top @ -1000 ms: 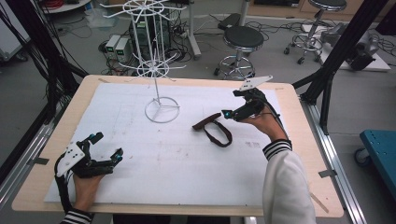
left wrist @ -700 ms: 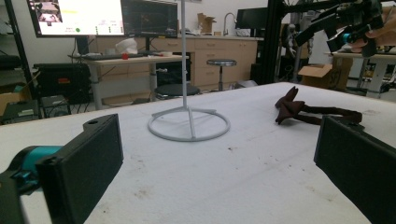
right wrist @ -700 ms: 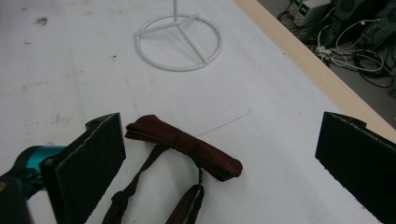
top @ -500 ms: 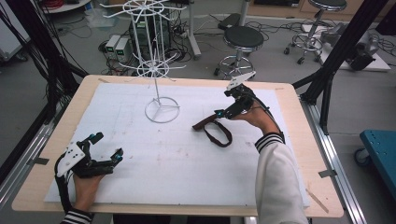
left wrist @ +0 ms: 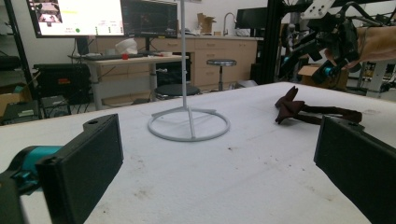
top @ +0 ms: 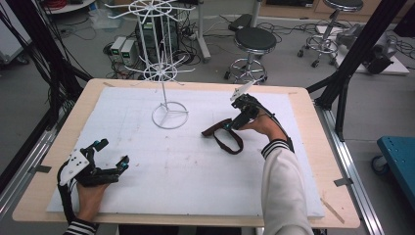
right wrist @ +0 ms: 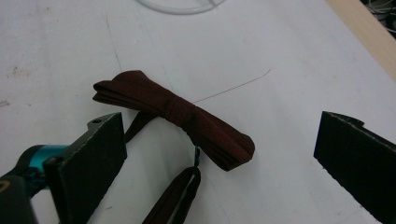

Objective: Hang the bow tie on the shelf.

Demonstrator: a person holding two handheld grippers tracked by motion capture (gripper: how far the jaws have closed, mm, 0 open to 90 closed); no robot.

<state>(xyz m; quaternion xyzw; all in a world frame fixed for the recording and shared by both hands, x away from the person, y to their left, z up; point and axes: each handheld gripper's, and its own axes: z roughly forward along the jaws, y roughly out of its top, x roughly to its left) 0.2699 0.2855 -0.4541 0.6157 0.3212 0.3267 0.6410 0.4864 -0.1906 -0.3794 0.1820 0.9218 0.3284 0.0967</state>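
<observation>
A dark red bow tie (right wrist: 175, 119) lies flat on the white mat (top: 195, 186) toward the right middle of the table, its strap (top: 234, 143) looping off on the side nearer the person. The right gripper (top: 234, 122) hovers just over it with jaws spread wide and nothing between them. In the right gripper view the bow sits between and just ahead of the two black jaws, its long axis running on a slant from upper left to lower right, so it lies roughly across the gap instead of along it; the knot in the middle is nearer the left-hand jaw. That slant is probably what the next move turns on: closing as they stand, the jaws would meet the bow's two ends, not its narrow middle, though the height above the cloth is hard to judge. The left gripper (top: 105, 159) rests well apart at the near left corner, jaws also spread and empty. A white wire stand (top: 169, 115) rises beyond the bow
</observation>
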